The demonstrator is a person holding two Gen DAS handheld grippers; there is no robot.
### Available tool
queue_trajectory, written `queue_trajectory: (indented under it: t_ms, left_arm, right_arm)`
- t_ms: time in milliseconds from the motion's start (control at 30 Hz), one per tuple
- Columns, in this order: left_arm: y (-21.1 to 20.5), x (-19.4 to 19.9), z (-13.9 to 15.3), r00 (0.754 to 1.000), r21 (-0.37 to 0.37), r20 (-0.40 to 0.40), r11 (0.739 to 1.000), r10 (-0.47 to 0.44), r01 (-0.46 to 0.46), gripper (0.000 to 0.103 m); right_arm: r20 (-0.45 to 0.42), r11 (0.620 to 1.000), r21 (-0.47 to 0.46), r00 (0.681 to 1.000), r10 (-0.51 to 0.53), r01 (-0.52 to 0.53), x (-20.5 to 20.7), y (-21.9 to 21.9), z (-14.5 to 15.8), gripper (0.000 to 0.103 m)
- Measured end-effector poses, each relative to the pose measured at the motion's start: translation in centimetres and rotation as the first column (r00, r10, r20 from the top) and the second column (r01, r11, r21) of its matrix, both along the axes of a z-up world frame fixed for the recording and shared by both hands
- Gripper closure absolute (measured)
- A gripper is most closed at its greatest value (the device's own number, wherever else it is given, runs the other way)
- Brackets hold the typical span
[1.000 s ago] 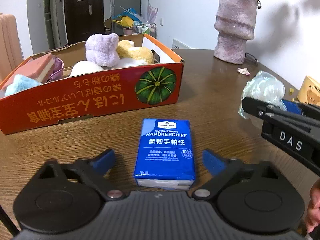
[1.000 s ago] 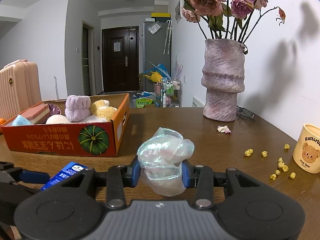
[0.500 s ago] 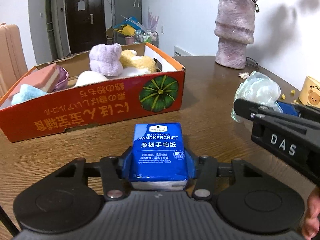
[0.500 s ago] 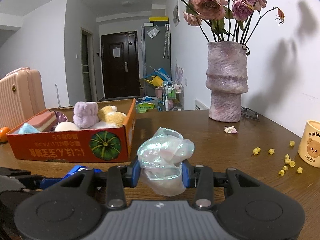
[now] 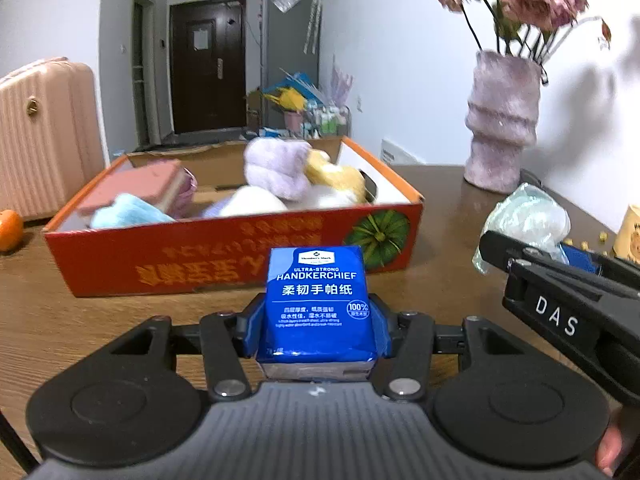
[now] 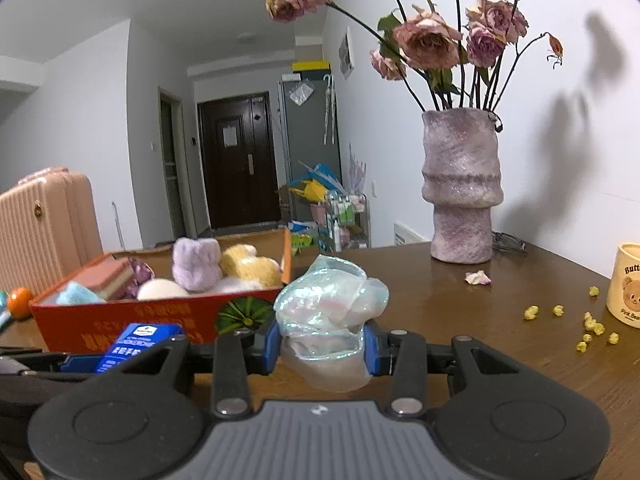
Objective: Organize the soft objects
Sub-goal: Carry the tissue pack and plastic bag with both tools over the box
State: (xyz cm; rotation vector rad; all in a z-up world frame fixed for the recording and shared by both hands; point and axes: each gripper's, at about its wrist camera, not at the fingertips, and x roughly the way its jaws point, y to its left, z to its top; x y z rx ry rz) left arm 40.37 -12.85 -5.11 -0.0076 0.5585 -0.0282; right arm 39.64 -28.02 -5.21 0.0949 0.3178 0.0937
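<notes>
Left gripper (image 5: 316, 330): clenched on the blue tissue pack (image 5: 317, 304), which is held above the table (image 5: 440, 216).
Right gripper (image 6: 322, 347): clenched on a crumpled clear bag (image 6: 330, 320).
Box (image 5: 224, 256): filled with soft toys, just behind the pack.

The left wrist view looks forward and somewhat downward along its own gripper (image 5: 316, 320), low and close over the wooden table (image 5: 440, 280), facing the orange box (image 5: 224, 256) with the hallway door (image 5: 208, 64) far behind. The right wrist view sits just to its right, looking more nearly level along its own gripper (image 6: 322, 346) toward the same door (image 6: 240, 160), with the vase (image 6: 462, 184) on its right. Both views share the box (image 6: 120, 320), the vase (image 5: 502, 120), the pink suitcase (image 5: 44, 136) and the door, and each catches the other gripper at its edge.
</notes>
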Motion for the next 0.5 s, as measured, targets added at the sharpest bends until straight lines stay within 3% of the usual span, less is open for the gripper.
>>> queue_trajectory:
  t_ms: [500]
  left_arm:
    - [3.9,-1.3,2.9,0.990,-0.053,0.120,0.996,0.078,-0.073,0.051]
  right_arm:
    - [0.091,1.000,-0.003,0.996,0.021,-0.020,0.3,3.6,0.7,0.064]
